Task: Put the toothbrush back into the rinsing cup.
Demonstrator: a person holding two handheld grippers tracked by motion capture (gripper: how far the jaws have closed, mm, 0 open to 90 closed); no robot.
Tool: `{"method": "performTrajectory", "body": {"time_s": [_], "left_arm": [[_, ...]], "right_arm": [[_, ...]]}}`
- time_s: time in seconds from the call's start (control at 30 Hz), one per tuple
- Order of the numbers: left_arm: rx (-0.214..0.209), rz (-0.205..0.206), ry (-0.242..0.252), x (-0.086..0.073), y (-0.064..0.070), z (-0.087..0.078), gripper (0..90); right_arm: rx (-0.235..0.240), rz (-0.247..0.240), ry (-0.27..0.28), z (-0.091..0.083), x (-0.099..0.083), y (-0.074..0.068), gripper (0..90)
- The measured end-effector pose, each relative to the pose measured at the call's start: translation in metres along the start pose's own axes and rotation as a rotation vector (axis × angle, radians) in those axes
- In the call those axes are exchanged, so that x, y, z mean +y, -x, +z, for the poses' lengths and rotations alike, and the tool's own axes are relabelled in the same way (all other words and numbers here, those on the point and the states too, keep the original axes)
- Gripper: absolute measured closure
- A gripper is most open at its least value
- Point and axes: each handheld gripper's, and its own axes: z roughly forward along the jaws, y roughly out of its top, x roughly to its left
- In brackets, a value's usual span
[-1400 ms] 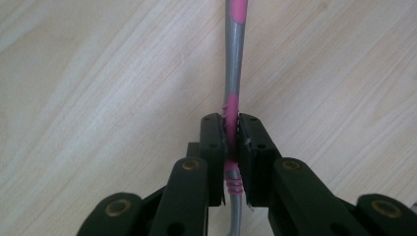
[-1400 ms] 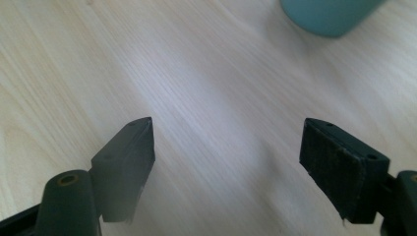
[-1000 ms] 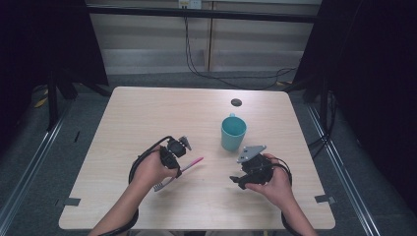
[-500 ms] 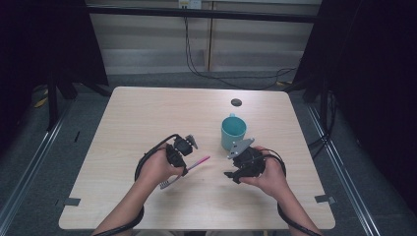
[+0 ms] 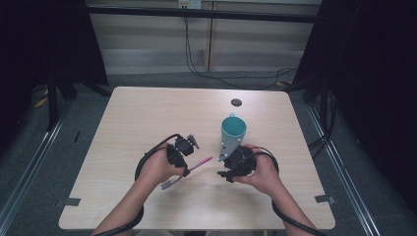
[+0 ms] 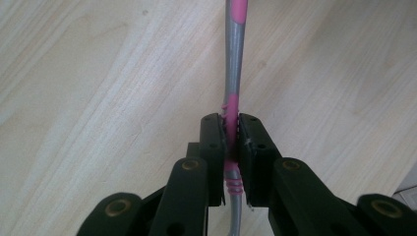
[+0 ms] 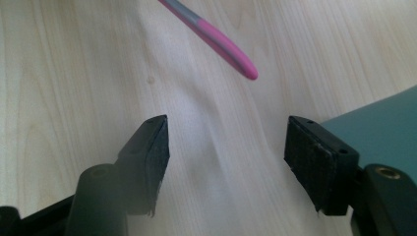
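A pink and grey toothbrush (image 5: 200,163) is held low over the wooden table (image 5: 147,113), its bristle end toward the person. My left gripper (image 5: 185,170) is shut on its ribbed pink grip. In the left gripper view the handle (image 6: 235,54) runs straight up out of the closed left gripper (image 6: 231,129). A teal cup (image 5: 233,130) stands upright just right of centre. My right gripper (image 5: 223,173) is in front of the cup, open and holding nothing. In the right gripper view the right gripper (image 7: 226,142) points at bare wood, with the toothbrush's pink tip (image 7: 231,54) above it and the cup (image 7: 383,118) beside its right jaw.
A small dark round disc (image 5: 236,102) lies on the table behind the cup. Black cables (image 5: 147,160) loop from both grippers over the front of the table. Dark curtains and metal rails flank the table.
My right gripper has moved left, closer to the toothbrush's pink tip and the cup. The left gripper has edged slightly right, still holding the toothbrush.
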Motion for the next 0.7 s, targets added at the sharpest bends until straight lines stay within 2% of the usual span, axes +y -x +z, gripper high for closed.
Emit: {"method": "performTrajectory", "body": {"time_s": [0.17, 0.33, 0.47, 0.57, 0.7], "left_arm": [[-0.002, 0.0, 0.004, 0.0008, 0.0004, -0.0007, 81.7], [-0.008, -0.003, 0.002, 0.0012, 0.0002, -0.0011, 81.7], [-0.007, 0.01, 0.0, 0.0021, 0.0005, -0.0021, 81.8], [-0.018, 0.002, 0.005, 0.003, 0.0017, -0.0016, 81.8], [-0.025, 0.013, 0.001, 0.0051, 0.0017, -0.0016, 81.8]], "right_arm": [[0.013, -0.01, 0.025, 0.0006, 0.0048, -0.0009, 33.7], [0.011, -0.031, 0.028, 0.0035, 0.0073, -0.0023, 33.6], [0.007, -0.031, 0.028, 0.0043, 0.0078, -0.0028, 33.5], [0.003, -0.048, 0.033, 0.004, 0.0086, -0.0034, 33.5], [0.0, -0.066, 0.036, 0.0035, 0.0095, -0.0034, 33.4]]}}
